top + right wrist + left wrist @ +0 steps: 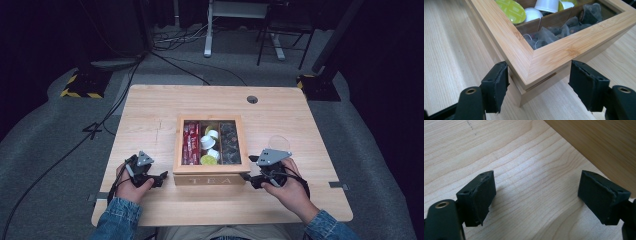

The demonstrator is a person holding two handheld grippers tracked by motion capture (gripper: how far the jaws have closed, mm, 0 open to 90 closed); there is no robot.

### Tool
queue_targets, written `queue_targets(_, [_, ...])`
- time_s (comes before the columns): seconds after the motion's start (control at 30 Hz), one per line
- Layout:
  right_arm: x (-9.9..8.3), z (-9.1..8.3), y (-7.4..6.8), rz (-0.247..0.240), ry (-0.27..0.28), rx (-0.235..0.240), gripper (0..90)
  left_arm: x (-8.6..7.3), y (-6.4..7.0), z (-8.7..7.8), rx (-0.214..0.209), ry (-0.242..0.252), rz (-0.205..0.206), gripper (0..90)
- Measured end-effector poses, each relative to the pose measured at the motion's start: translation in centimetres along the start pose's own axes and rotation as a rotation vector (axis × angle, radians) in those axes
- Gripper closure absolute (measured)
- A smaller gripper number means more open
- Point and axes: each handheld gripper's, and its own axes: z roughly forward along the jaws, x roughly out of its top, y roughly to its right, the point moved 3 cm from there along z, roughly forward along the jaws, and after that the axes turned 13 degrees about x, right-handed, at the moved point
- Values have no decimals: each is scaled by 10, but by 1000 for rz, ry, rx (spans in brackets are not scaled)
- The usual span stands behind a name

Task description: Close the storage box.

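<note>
At the tea box (210,172), right gripper (539,85) straddles its corner; jaws apart.

Tea box (211,174): one, with three compartments
Claws: two, a left claw (161,179) and a right claw (248,176)
White capsules (207,142): about three, partly hidden
Green capsules (209,160): at least two
Clear lid (278,142): one
Table (150,110): one

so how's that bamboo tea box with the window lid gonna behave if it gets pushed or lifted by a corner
The bamboo tea box looks rigid and fairly heavy, so it should slide flat on the wooden table rather than tip. The right gripper straddles one corner; smooth angled faces may slip. Its lid could lift apart from the base.
</note>
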Motion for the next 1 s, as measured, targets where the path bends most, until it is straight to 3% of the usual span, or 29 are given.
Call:
queue_targets(0.1, [-2,3,0,1,-14,10,300,0,0,0,1,4,-1,153])
queue_targets(0.17, [-1,1,0,16,24,32,314,0,1,0,2,3,-5,154])
queue_targets(0.4, [4,-1,2,14,35,34,286,-1,1,-1,6,4,-4,154])
queue_targets(0.6, [9,-2,3,45,85,61,234,-4,1,-4,-2,3,1,155])
queue_targets(0.8, [18,-22,11,83,171,58,174,-7,-3,-6,-8,2,4,157])
queue_targets(1.0, [17,-51,29,130,231,-1,159,-7,-3,-6,-9,0,3,155])
